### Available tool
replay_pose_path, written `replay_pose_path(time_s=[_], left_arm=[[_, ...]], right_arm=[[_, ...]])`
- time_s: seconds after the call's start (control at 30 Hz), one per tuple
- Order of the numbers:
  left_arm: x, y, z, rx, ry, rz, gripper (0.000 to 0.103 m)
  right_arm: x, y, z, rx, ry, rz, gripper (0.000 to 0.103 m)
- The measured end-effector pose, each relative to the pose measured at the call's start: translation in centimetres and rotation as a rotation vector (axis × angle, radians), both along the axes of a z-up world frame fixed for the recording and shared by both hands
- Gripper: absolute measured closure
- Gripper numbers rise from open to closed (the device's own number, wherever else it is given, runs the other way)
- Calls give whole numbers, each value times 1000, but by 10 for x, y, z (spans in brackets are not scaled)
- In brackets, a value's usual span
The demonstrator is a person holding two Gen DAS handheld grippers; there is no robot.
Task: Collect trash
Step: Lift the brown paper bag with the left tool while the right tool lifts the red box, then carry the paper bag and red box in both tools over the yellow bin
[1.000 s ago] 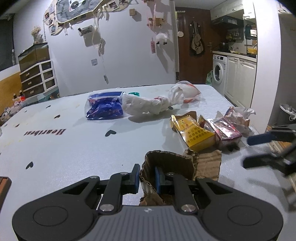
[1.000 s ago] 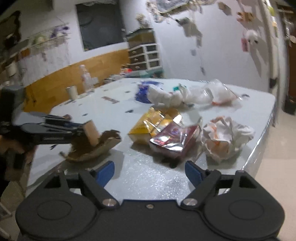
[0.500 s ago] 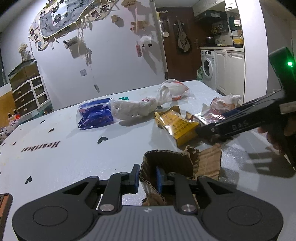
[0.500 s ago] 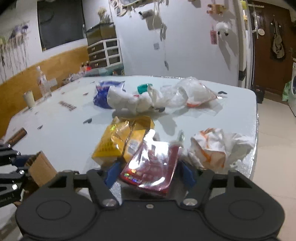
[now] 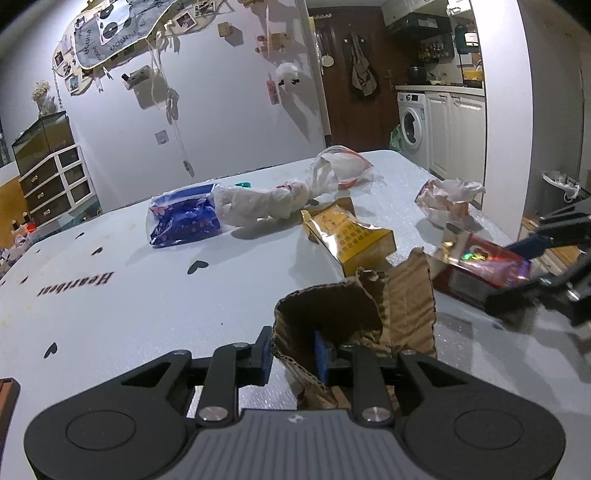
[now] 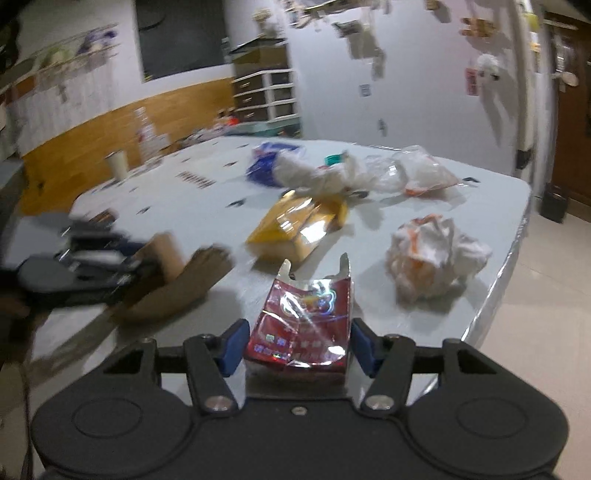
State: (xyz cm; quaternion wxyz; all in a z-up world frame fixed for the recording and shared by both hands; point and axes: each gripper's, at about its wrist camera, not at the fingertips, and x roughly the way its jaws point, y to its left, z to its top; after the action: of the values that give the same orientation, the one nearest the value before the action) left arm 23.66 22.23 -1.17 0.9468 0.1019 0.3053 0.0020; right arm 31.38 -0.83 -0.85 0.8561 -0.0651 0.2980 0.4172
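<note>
At the near edge of the pale blue table (image 5: 122, 306), left gripper (image 5: 291, 356): jaws nearly shut, pinching one wall of a torn brown cardboard piece (image 5: 354, 317), blue pads pressed on either side of the corrugated sheet, the rest of the scrap standing up ahead of the fingers. Right gripper (image 6: 295, 349): jaws about half spread, one blue pad at each side of a red foil carton (image 6: 306, 321); the left pad looks just clear of the carton's side, contact on the right not certain, so a firm grip cannot be confirmed. Just beyond the carton, a yellow foil carton (image 5: 347, 236) lying flat; to its right, near the table's corner, a crumpled white-and-orange paper wad (image 6: 432, 254). Farther across the table, a blue printed plastic packet (image 5: 184, 221) touching a twisted white plastic bag (image 5: 266, 201), which runs into a clear bag with red print (image 5: 343, 168); a small teal object (image 5: 243, 183) behind them. Table surface marked with dark hearts and the word "Heartbeat". Beyond, a white wall with hung photos and ornaments (image 5: 110, 29), a drawer unit (image 5: 55, 181) at left, a washing machine (image 5: 412, 123) and white cabinets at right.
</note>
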Motion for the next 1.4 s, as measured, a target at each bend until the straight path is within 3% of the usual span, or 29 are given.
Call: replay_pose_path(time_s=[0.3, 0.33, 0.37, 0.57, 1.07, 1.4], left_arm=[[-10, -9, 1, -15, -3, -17, 79], [-11, -11, 1, -14, -5, -13, 79], [-12, -13, 1, -13, -8, -9, 81], [-19, -22, 13, -26, -50, 13, 90], [-44, -75, 50, 1, -179, -10, 92], [-48, -125, 65, -58, -243, -32, 92]], right_arm=[[-3, 7, 1, -13, 13, -10, 35], [-2, 8, 1, -15, 10, -11, 37], [-2, 9, 1, -23, -1, -19, 48], [-6, 2, 3, -24, -52, -50, 49], [-30, -58, 40, 79, -158, -144, 49], [-50, -117, 60, 120, -211, -248, 49]])
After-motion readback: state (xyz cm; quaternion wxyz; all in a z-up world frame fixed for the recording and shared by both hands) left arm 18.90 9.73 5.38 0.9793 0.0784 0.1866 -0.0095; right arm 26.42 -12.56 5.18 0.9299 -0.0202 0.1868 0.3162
